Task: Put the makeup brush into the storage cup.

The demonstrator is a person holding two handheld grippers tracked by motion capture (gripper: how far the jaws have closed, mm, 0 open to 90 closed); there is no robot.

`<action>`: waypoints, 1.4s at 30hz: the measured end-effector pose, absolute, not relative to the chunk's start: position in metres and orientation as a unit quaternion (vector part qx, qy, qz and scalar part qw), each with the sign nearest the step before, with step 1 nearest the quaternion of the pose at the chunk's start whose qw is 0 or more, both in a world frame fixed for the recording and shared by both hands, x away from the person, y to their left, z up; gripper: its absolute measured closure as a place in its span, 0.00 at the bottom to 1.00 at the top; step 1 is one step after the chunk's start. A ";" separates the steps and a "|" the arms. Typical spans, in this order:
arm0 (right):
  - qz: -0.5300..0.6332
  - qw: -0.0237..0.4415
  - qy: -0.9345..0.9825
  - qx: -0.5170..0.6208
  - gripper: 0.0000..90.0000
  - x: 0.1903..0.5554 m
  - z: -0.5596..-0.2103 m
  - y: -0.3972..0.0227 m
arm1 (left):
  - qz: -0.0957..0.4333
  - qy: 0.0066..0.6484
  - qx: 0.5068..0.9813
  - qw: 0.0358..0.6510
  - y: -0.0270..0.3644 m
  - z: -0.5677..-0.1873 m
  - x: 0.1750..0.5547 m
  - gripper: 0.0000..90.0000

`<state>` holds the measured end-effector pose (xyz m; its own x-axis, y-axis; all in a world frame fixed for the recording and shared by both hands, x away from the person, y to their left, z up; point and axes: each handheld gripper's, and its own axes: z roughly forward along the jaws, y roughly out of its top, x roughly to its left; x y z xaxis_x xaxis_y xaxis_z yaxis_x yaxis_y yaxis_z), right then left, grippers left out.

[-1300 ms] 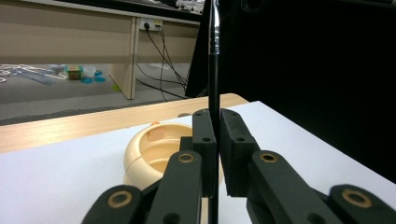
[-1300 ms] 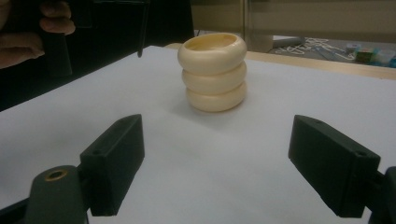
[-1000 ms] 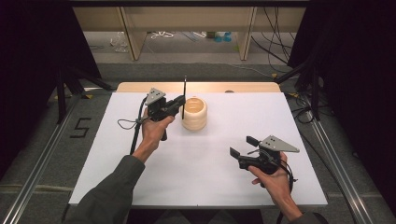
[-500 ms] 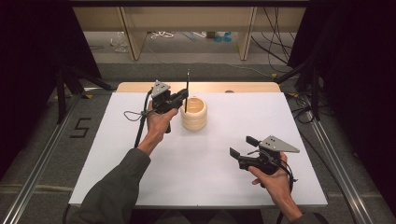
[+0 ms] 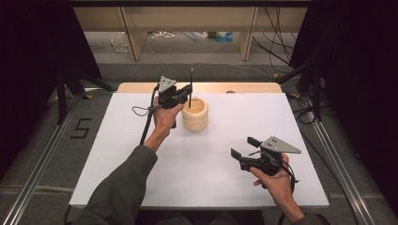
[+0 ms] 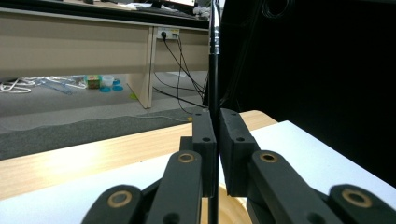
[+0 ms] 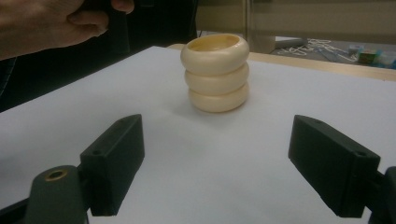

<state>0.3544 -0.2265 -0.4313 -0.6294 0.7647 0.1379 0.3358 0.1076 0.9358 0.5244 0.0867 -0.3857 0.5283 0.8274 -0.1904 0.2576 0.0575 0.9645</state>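
Your left hand-held gripper [image 5: 187,93] has its jaws pinched tight on a thin black rod [image 5: 191,77], held upright just above the open mouth of the ribbed wooden pot [image 5: 195,114], which stands toward the far side of the white surface [image 5: 141,154]; that looks set for lowering it in. Your right hand-held gripper [image 5: 241,151] waits well apart, jaws wide and empty, facing the pot.

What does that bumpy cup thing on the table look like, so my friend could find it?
Look at the white table, toward its far edge near the middle. There stands a cream wooden pot, open on top, beside the left gripper. Its sides bulge like three stacked rings.
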 end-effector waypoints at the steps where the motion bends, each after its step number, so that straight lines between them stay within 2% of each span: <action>1: 0.547 0.196 0.718 0.383 0.22 0.354 -0.431 -0.227 | 0.241 0.420 0.643 0.593 0.086 -0.386 0.525 0.94; 42: 0.547 0.195 0.720 0.379 0.22 0.354 -0.432 -0.225 | 0.255 0.419 0.650 0.580 0.078 -0.407 0.532 0.94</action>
<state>0.3536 -0.2252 -0.4317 -0.6374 0.7587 0.1342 0.3326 0.1139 0.9362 0.5319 0.0781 -0.4070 0.5182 0.8410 -0.1555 0.2488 0.0257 0.9682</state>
